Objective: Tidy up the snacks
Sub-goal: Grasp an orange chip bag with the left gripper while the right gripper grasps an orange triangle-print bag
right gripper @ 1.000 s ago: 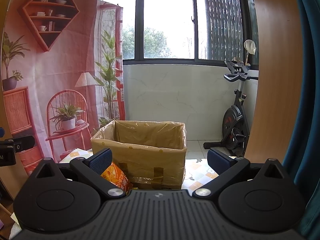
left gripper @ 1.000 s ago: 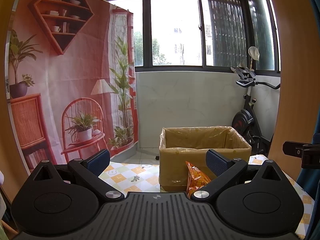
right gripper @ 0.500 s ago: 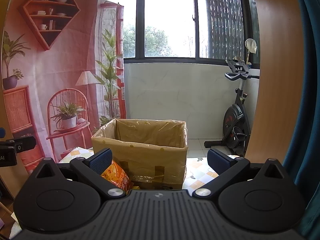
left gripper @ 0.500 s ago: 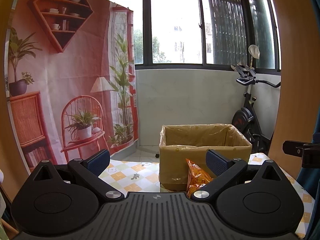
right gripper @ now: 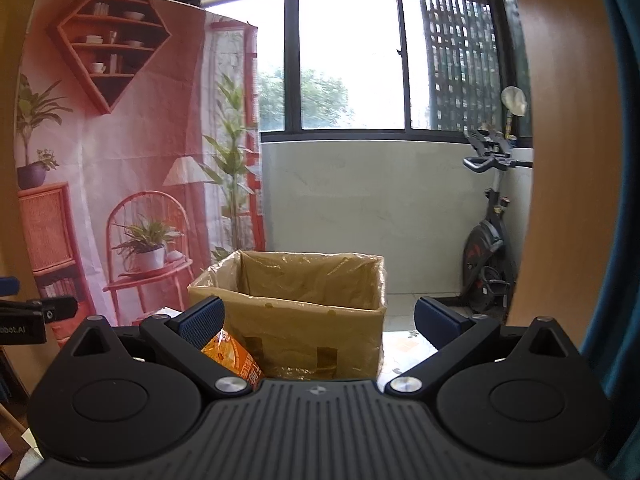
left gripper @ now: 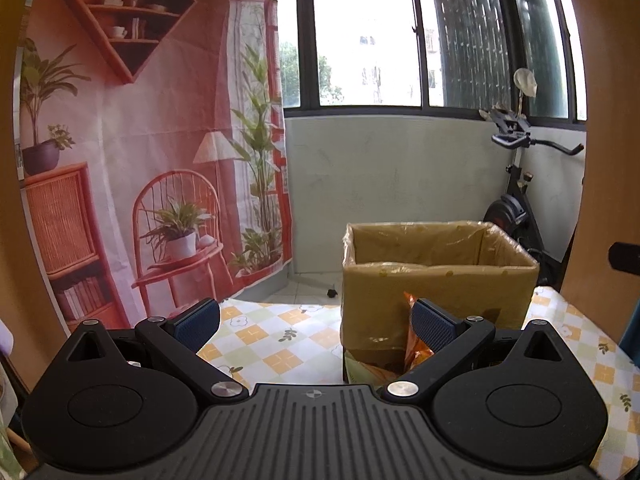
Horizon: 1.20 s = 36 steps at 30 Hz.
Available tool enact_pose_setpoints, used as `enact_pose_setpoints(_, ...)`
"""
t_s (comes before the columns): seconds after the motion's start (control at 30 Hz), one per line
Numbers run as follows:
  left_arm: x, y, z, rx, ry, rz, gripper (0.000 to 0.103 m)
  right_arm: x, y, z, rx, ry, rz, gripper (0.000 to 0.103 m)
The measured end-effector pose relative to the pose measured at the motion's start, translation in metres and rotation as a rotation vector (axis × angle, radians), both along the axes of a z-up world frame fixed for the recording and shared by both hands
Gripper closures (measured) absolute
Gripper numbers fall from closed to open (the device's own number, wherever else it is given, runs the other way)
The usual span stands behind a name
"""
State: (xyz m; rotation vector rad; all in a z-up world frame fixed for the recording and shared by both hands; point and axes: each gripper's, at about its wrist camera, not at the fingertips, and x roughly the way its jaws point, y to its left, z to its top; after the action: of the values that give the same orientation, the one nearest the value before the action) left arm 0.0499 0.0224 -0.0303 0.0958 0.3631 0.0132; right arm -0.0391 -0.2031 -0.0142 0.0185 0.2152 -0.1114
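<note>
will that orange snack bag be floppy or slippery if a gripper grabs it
The orange snack bag looks like glossy, crinkled film, so probably slippery and crushable. It leans against the cardboard box, so likely light and floppy; a push could topple it.

From the left wrist view, the orange snack bag (left gripper: 416, 350) shows only as a sliver; the left tool's right finger (left gripper: 434, 325) covers much of it, and its lower end drops behind the tool body. The right wrist view shows more of the bag (right gripper: 236, 358), but the print on it is too small to read. The floor of the cardboard box (left gripper: 436, 284) is hidden by its near wall in both views, so its contents cannot be told. The table (left gripper: 280, 336) is cut off at the right edge.
</note>
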Motion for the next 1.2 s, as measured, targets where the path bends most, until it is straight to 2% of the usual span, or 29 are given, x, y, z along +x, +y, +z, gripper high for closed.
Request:
enact_pose_setpoints(0.1,0.019,0.004,-0.015,-0.03,0.046,-0.009,0.0,0.011,-0.004,-0.011,-0.031,-0.002,0.01,0.0)
enact_pose_setpoints(0.27,0.048,-0.005,-0.042,-0.044,0.089,-0.059,0.001,0.034,-0.012,-0.04,-0.077,0.052,0.021,0.001)
enact_pose_setpoints(0.33,0.06,-0.01,-0.051,-0.057,0.113,-0.097,0.001,0.043,-0.016,-0.059,-0.074,0.092,0.011,0.001)
enact_pose_setpoints(0.4,0.071,-0.014,-0.058,-0.103,0.138,-0.158,0.008,0.053,-0.021,-0.078,-0.056,0.144,0.01,0.003)
enact_pose_setpoints(0.5,0.085,-0.019,-0.069,-0.158,0.16,-0.209,0.009,0.065,-0.03,-0.1,-0.025,0.201,0.002,0.004)
enact_pose_setpoints(0.67,0.105,-0.036,-0.081,-0.116,0.15,-0.235,0.009,0.078,-0.044,-0.123,0.029,0.245,-0.001,0.009)
enact_pose_setpoints(0.83,0.114,-0.049,-0.098,-0.124,0.227,-0.257,0.01,0.084,-0.048,-0.144,0.062,0.275,-0.01,0.009)
enact_pose_setpoints(1.03,0.121,-0.05,-0.115,-0.171,0.275,-0.291,0.018,0.089,-0.047,-0.175,0.104,0.344,0.016,0.011)
enact_pose_setpoints(1.1,0.12,-0.053,-0.116,-0.17,0.283,-0.31,0.023,0.092,-0.043,-0.183,0.106,0.365,0.036,0.012)
enact_pose_setpoints(1.2,0.115,-0.057,-0.112,-0.157,0.292,-0.329,0.025,0.097,-0.038,-0.19,0.109,0.383,0.058,0.012)
